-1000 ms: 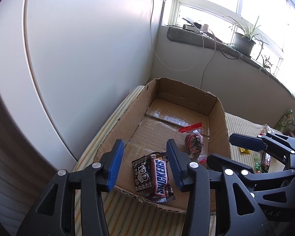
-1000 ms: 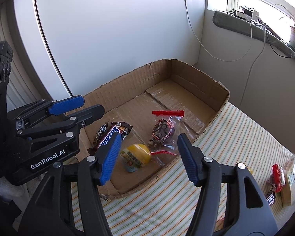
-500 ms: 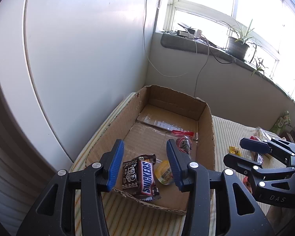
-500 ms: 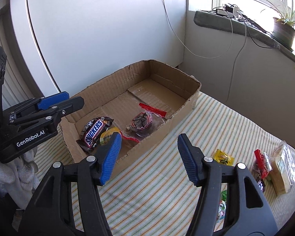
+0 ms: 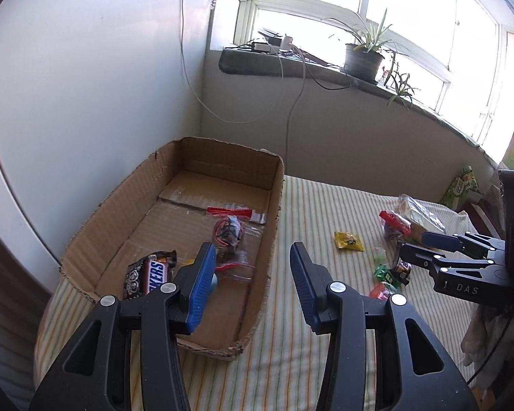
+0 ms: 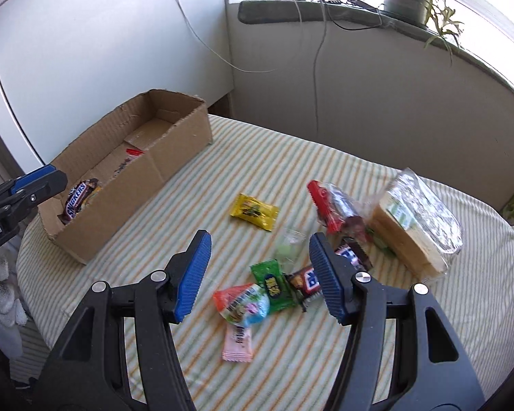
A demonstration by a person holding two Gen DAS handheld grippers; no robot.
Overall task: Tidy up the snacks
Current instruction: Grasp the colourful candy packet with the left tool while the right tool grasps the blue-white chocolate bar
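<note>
A cardboard box (image 5: 274, 205) (image 6: 174, 157) lies on the striped cloth. It holds a Snickers bar (image 5: 150, 274) (image 6: 77, 197), a zip bag with a red strip (image 5: 228, 229) and a yellow item partly hidden by my left finger. My left gripper (image 5: 250, 284) is open and empty above the box's right wall. My right gripper (image 6: 260, 274) is open and empty above a cluster of loose snacks: a green candy (image 6: 274, 284), a round colourful pack (image 6: 243, 304), a pink sachet (image 6: 238, 342), a yellow sachet (image 6: 255, 210) and a small chocolate bar (image 6: 306, 282).
A wrapped sandwich (image 6: 418, 226) and a red-strip bag (image 6: 339, 212) lie right of the cluster. A green carton (image 5: 462, 185) stands at the far right. Walls and a sill with a potted plant (image 5: 363, 58) and cables lie behind. White cloth (image 6: 0, 301) hangs at the table's left edge.
Both grippers have swung right, away from the box. My right gripper now hangs over the loose snacks on the cloth. Both stay open and empty.
</note>
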